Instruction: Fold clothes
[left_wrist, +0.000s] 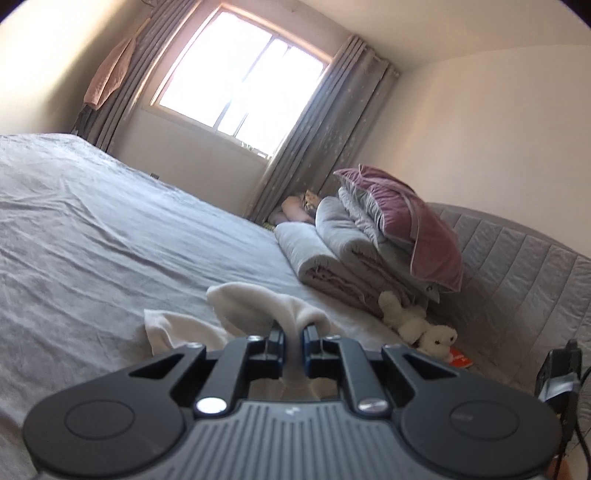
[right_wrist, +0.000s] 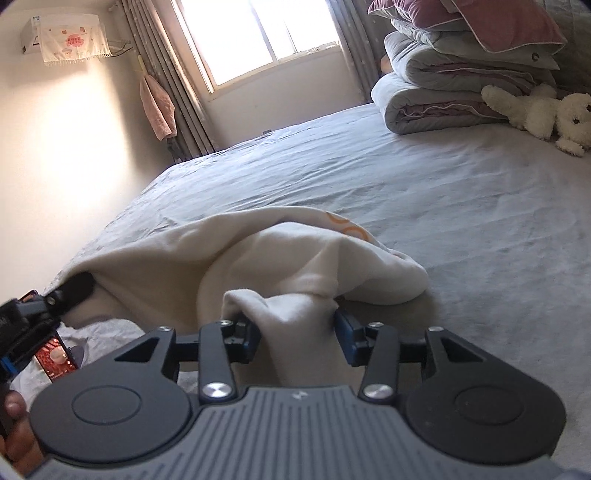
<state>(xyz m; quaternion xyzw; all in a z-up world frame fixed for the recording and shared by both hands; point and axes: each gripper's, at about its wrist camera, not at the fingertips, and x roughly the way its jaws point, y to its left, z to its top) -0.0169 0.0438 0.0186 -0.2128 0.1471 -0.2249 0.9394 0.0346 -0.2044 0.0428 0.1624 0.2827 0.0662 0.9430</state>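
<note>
While the big grey bed (right_wrist: 443, 221) lies under it, my cream garment (right_wrist: 229, 258) sits bunched up. My right tool (right_wrist: 297, 325) has cloth between half-wide jaws; my left tool (left_wrist: 293, 334) pinches a fold tight.

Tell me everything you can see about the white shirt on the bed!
The white shirt looks soft and fleecy, cream-white, with an orange curved print near its far edge. It is crumpled and bunched, not folded flat, lying on the grey bed sheet. The left gripper is shut on a thin pinched fold of it. The right gripper has a thick bunch between its fingers, which are spread apart.
</note>
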